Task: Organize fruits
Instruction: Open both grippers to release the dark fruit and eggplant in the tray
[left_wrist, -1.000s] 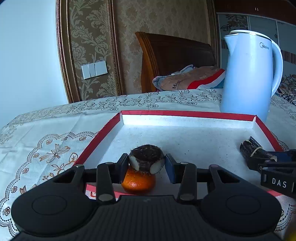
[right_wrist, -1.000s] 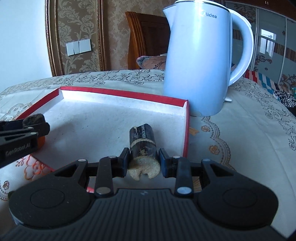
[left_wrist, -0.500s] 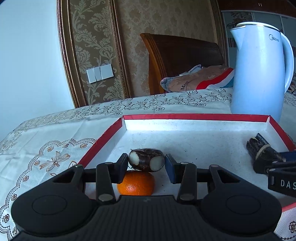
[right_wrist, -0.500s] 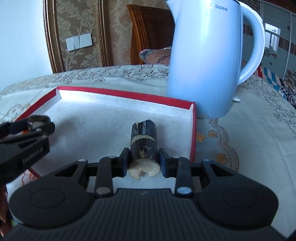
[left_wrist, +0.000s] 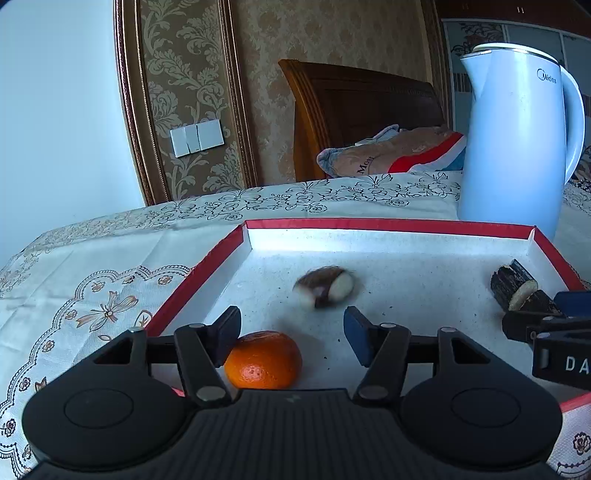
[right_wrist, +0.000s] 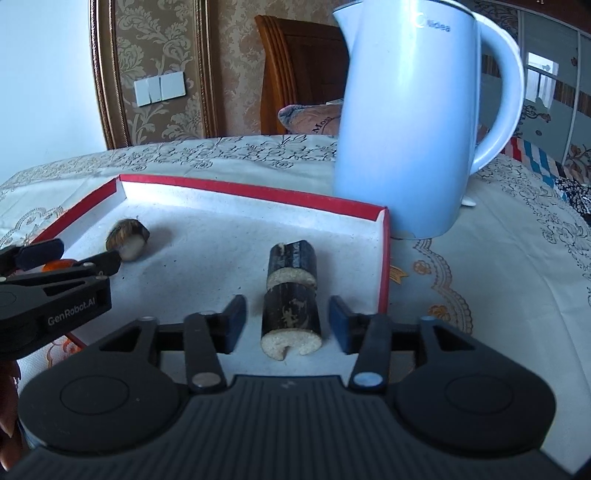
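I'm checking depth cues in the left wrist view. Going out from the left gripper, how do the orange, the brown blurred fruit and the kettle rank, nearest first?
1. Orange: by the left finger of the left gripper, whose jaws are opening.
2. Brown blurred fruit: mid-tray, beyond the fingertips.
3. Kettle: upper right, behind the tray's far rim.

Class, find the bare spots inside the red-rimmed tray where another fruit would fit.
Free: the tray floor along its far wall, and the middle between the water chestnut and the sugarcane pieces. Crowded: the near-left corner by the orange.
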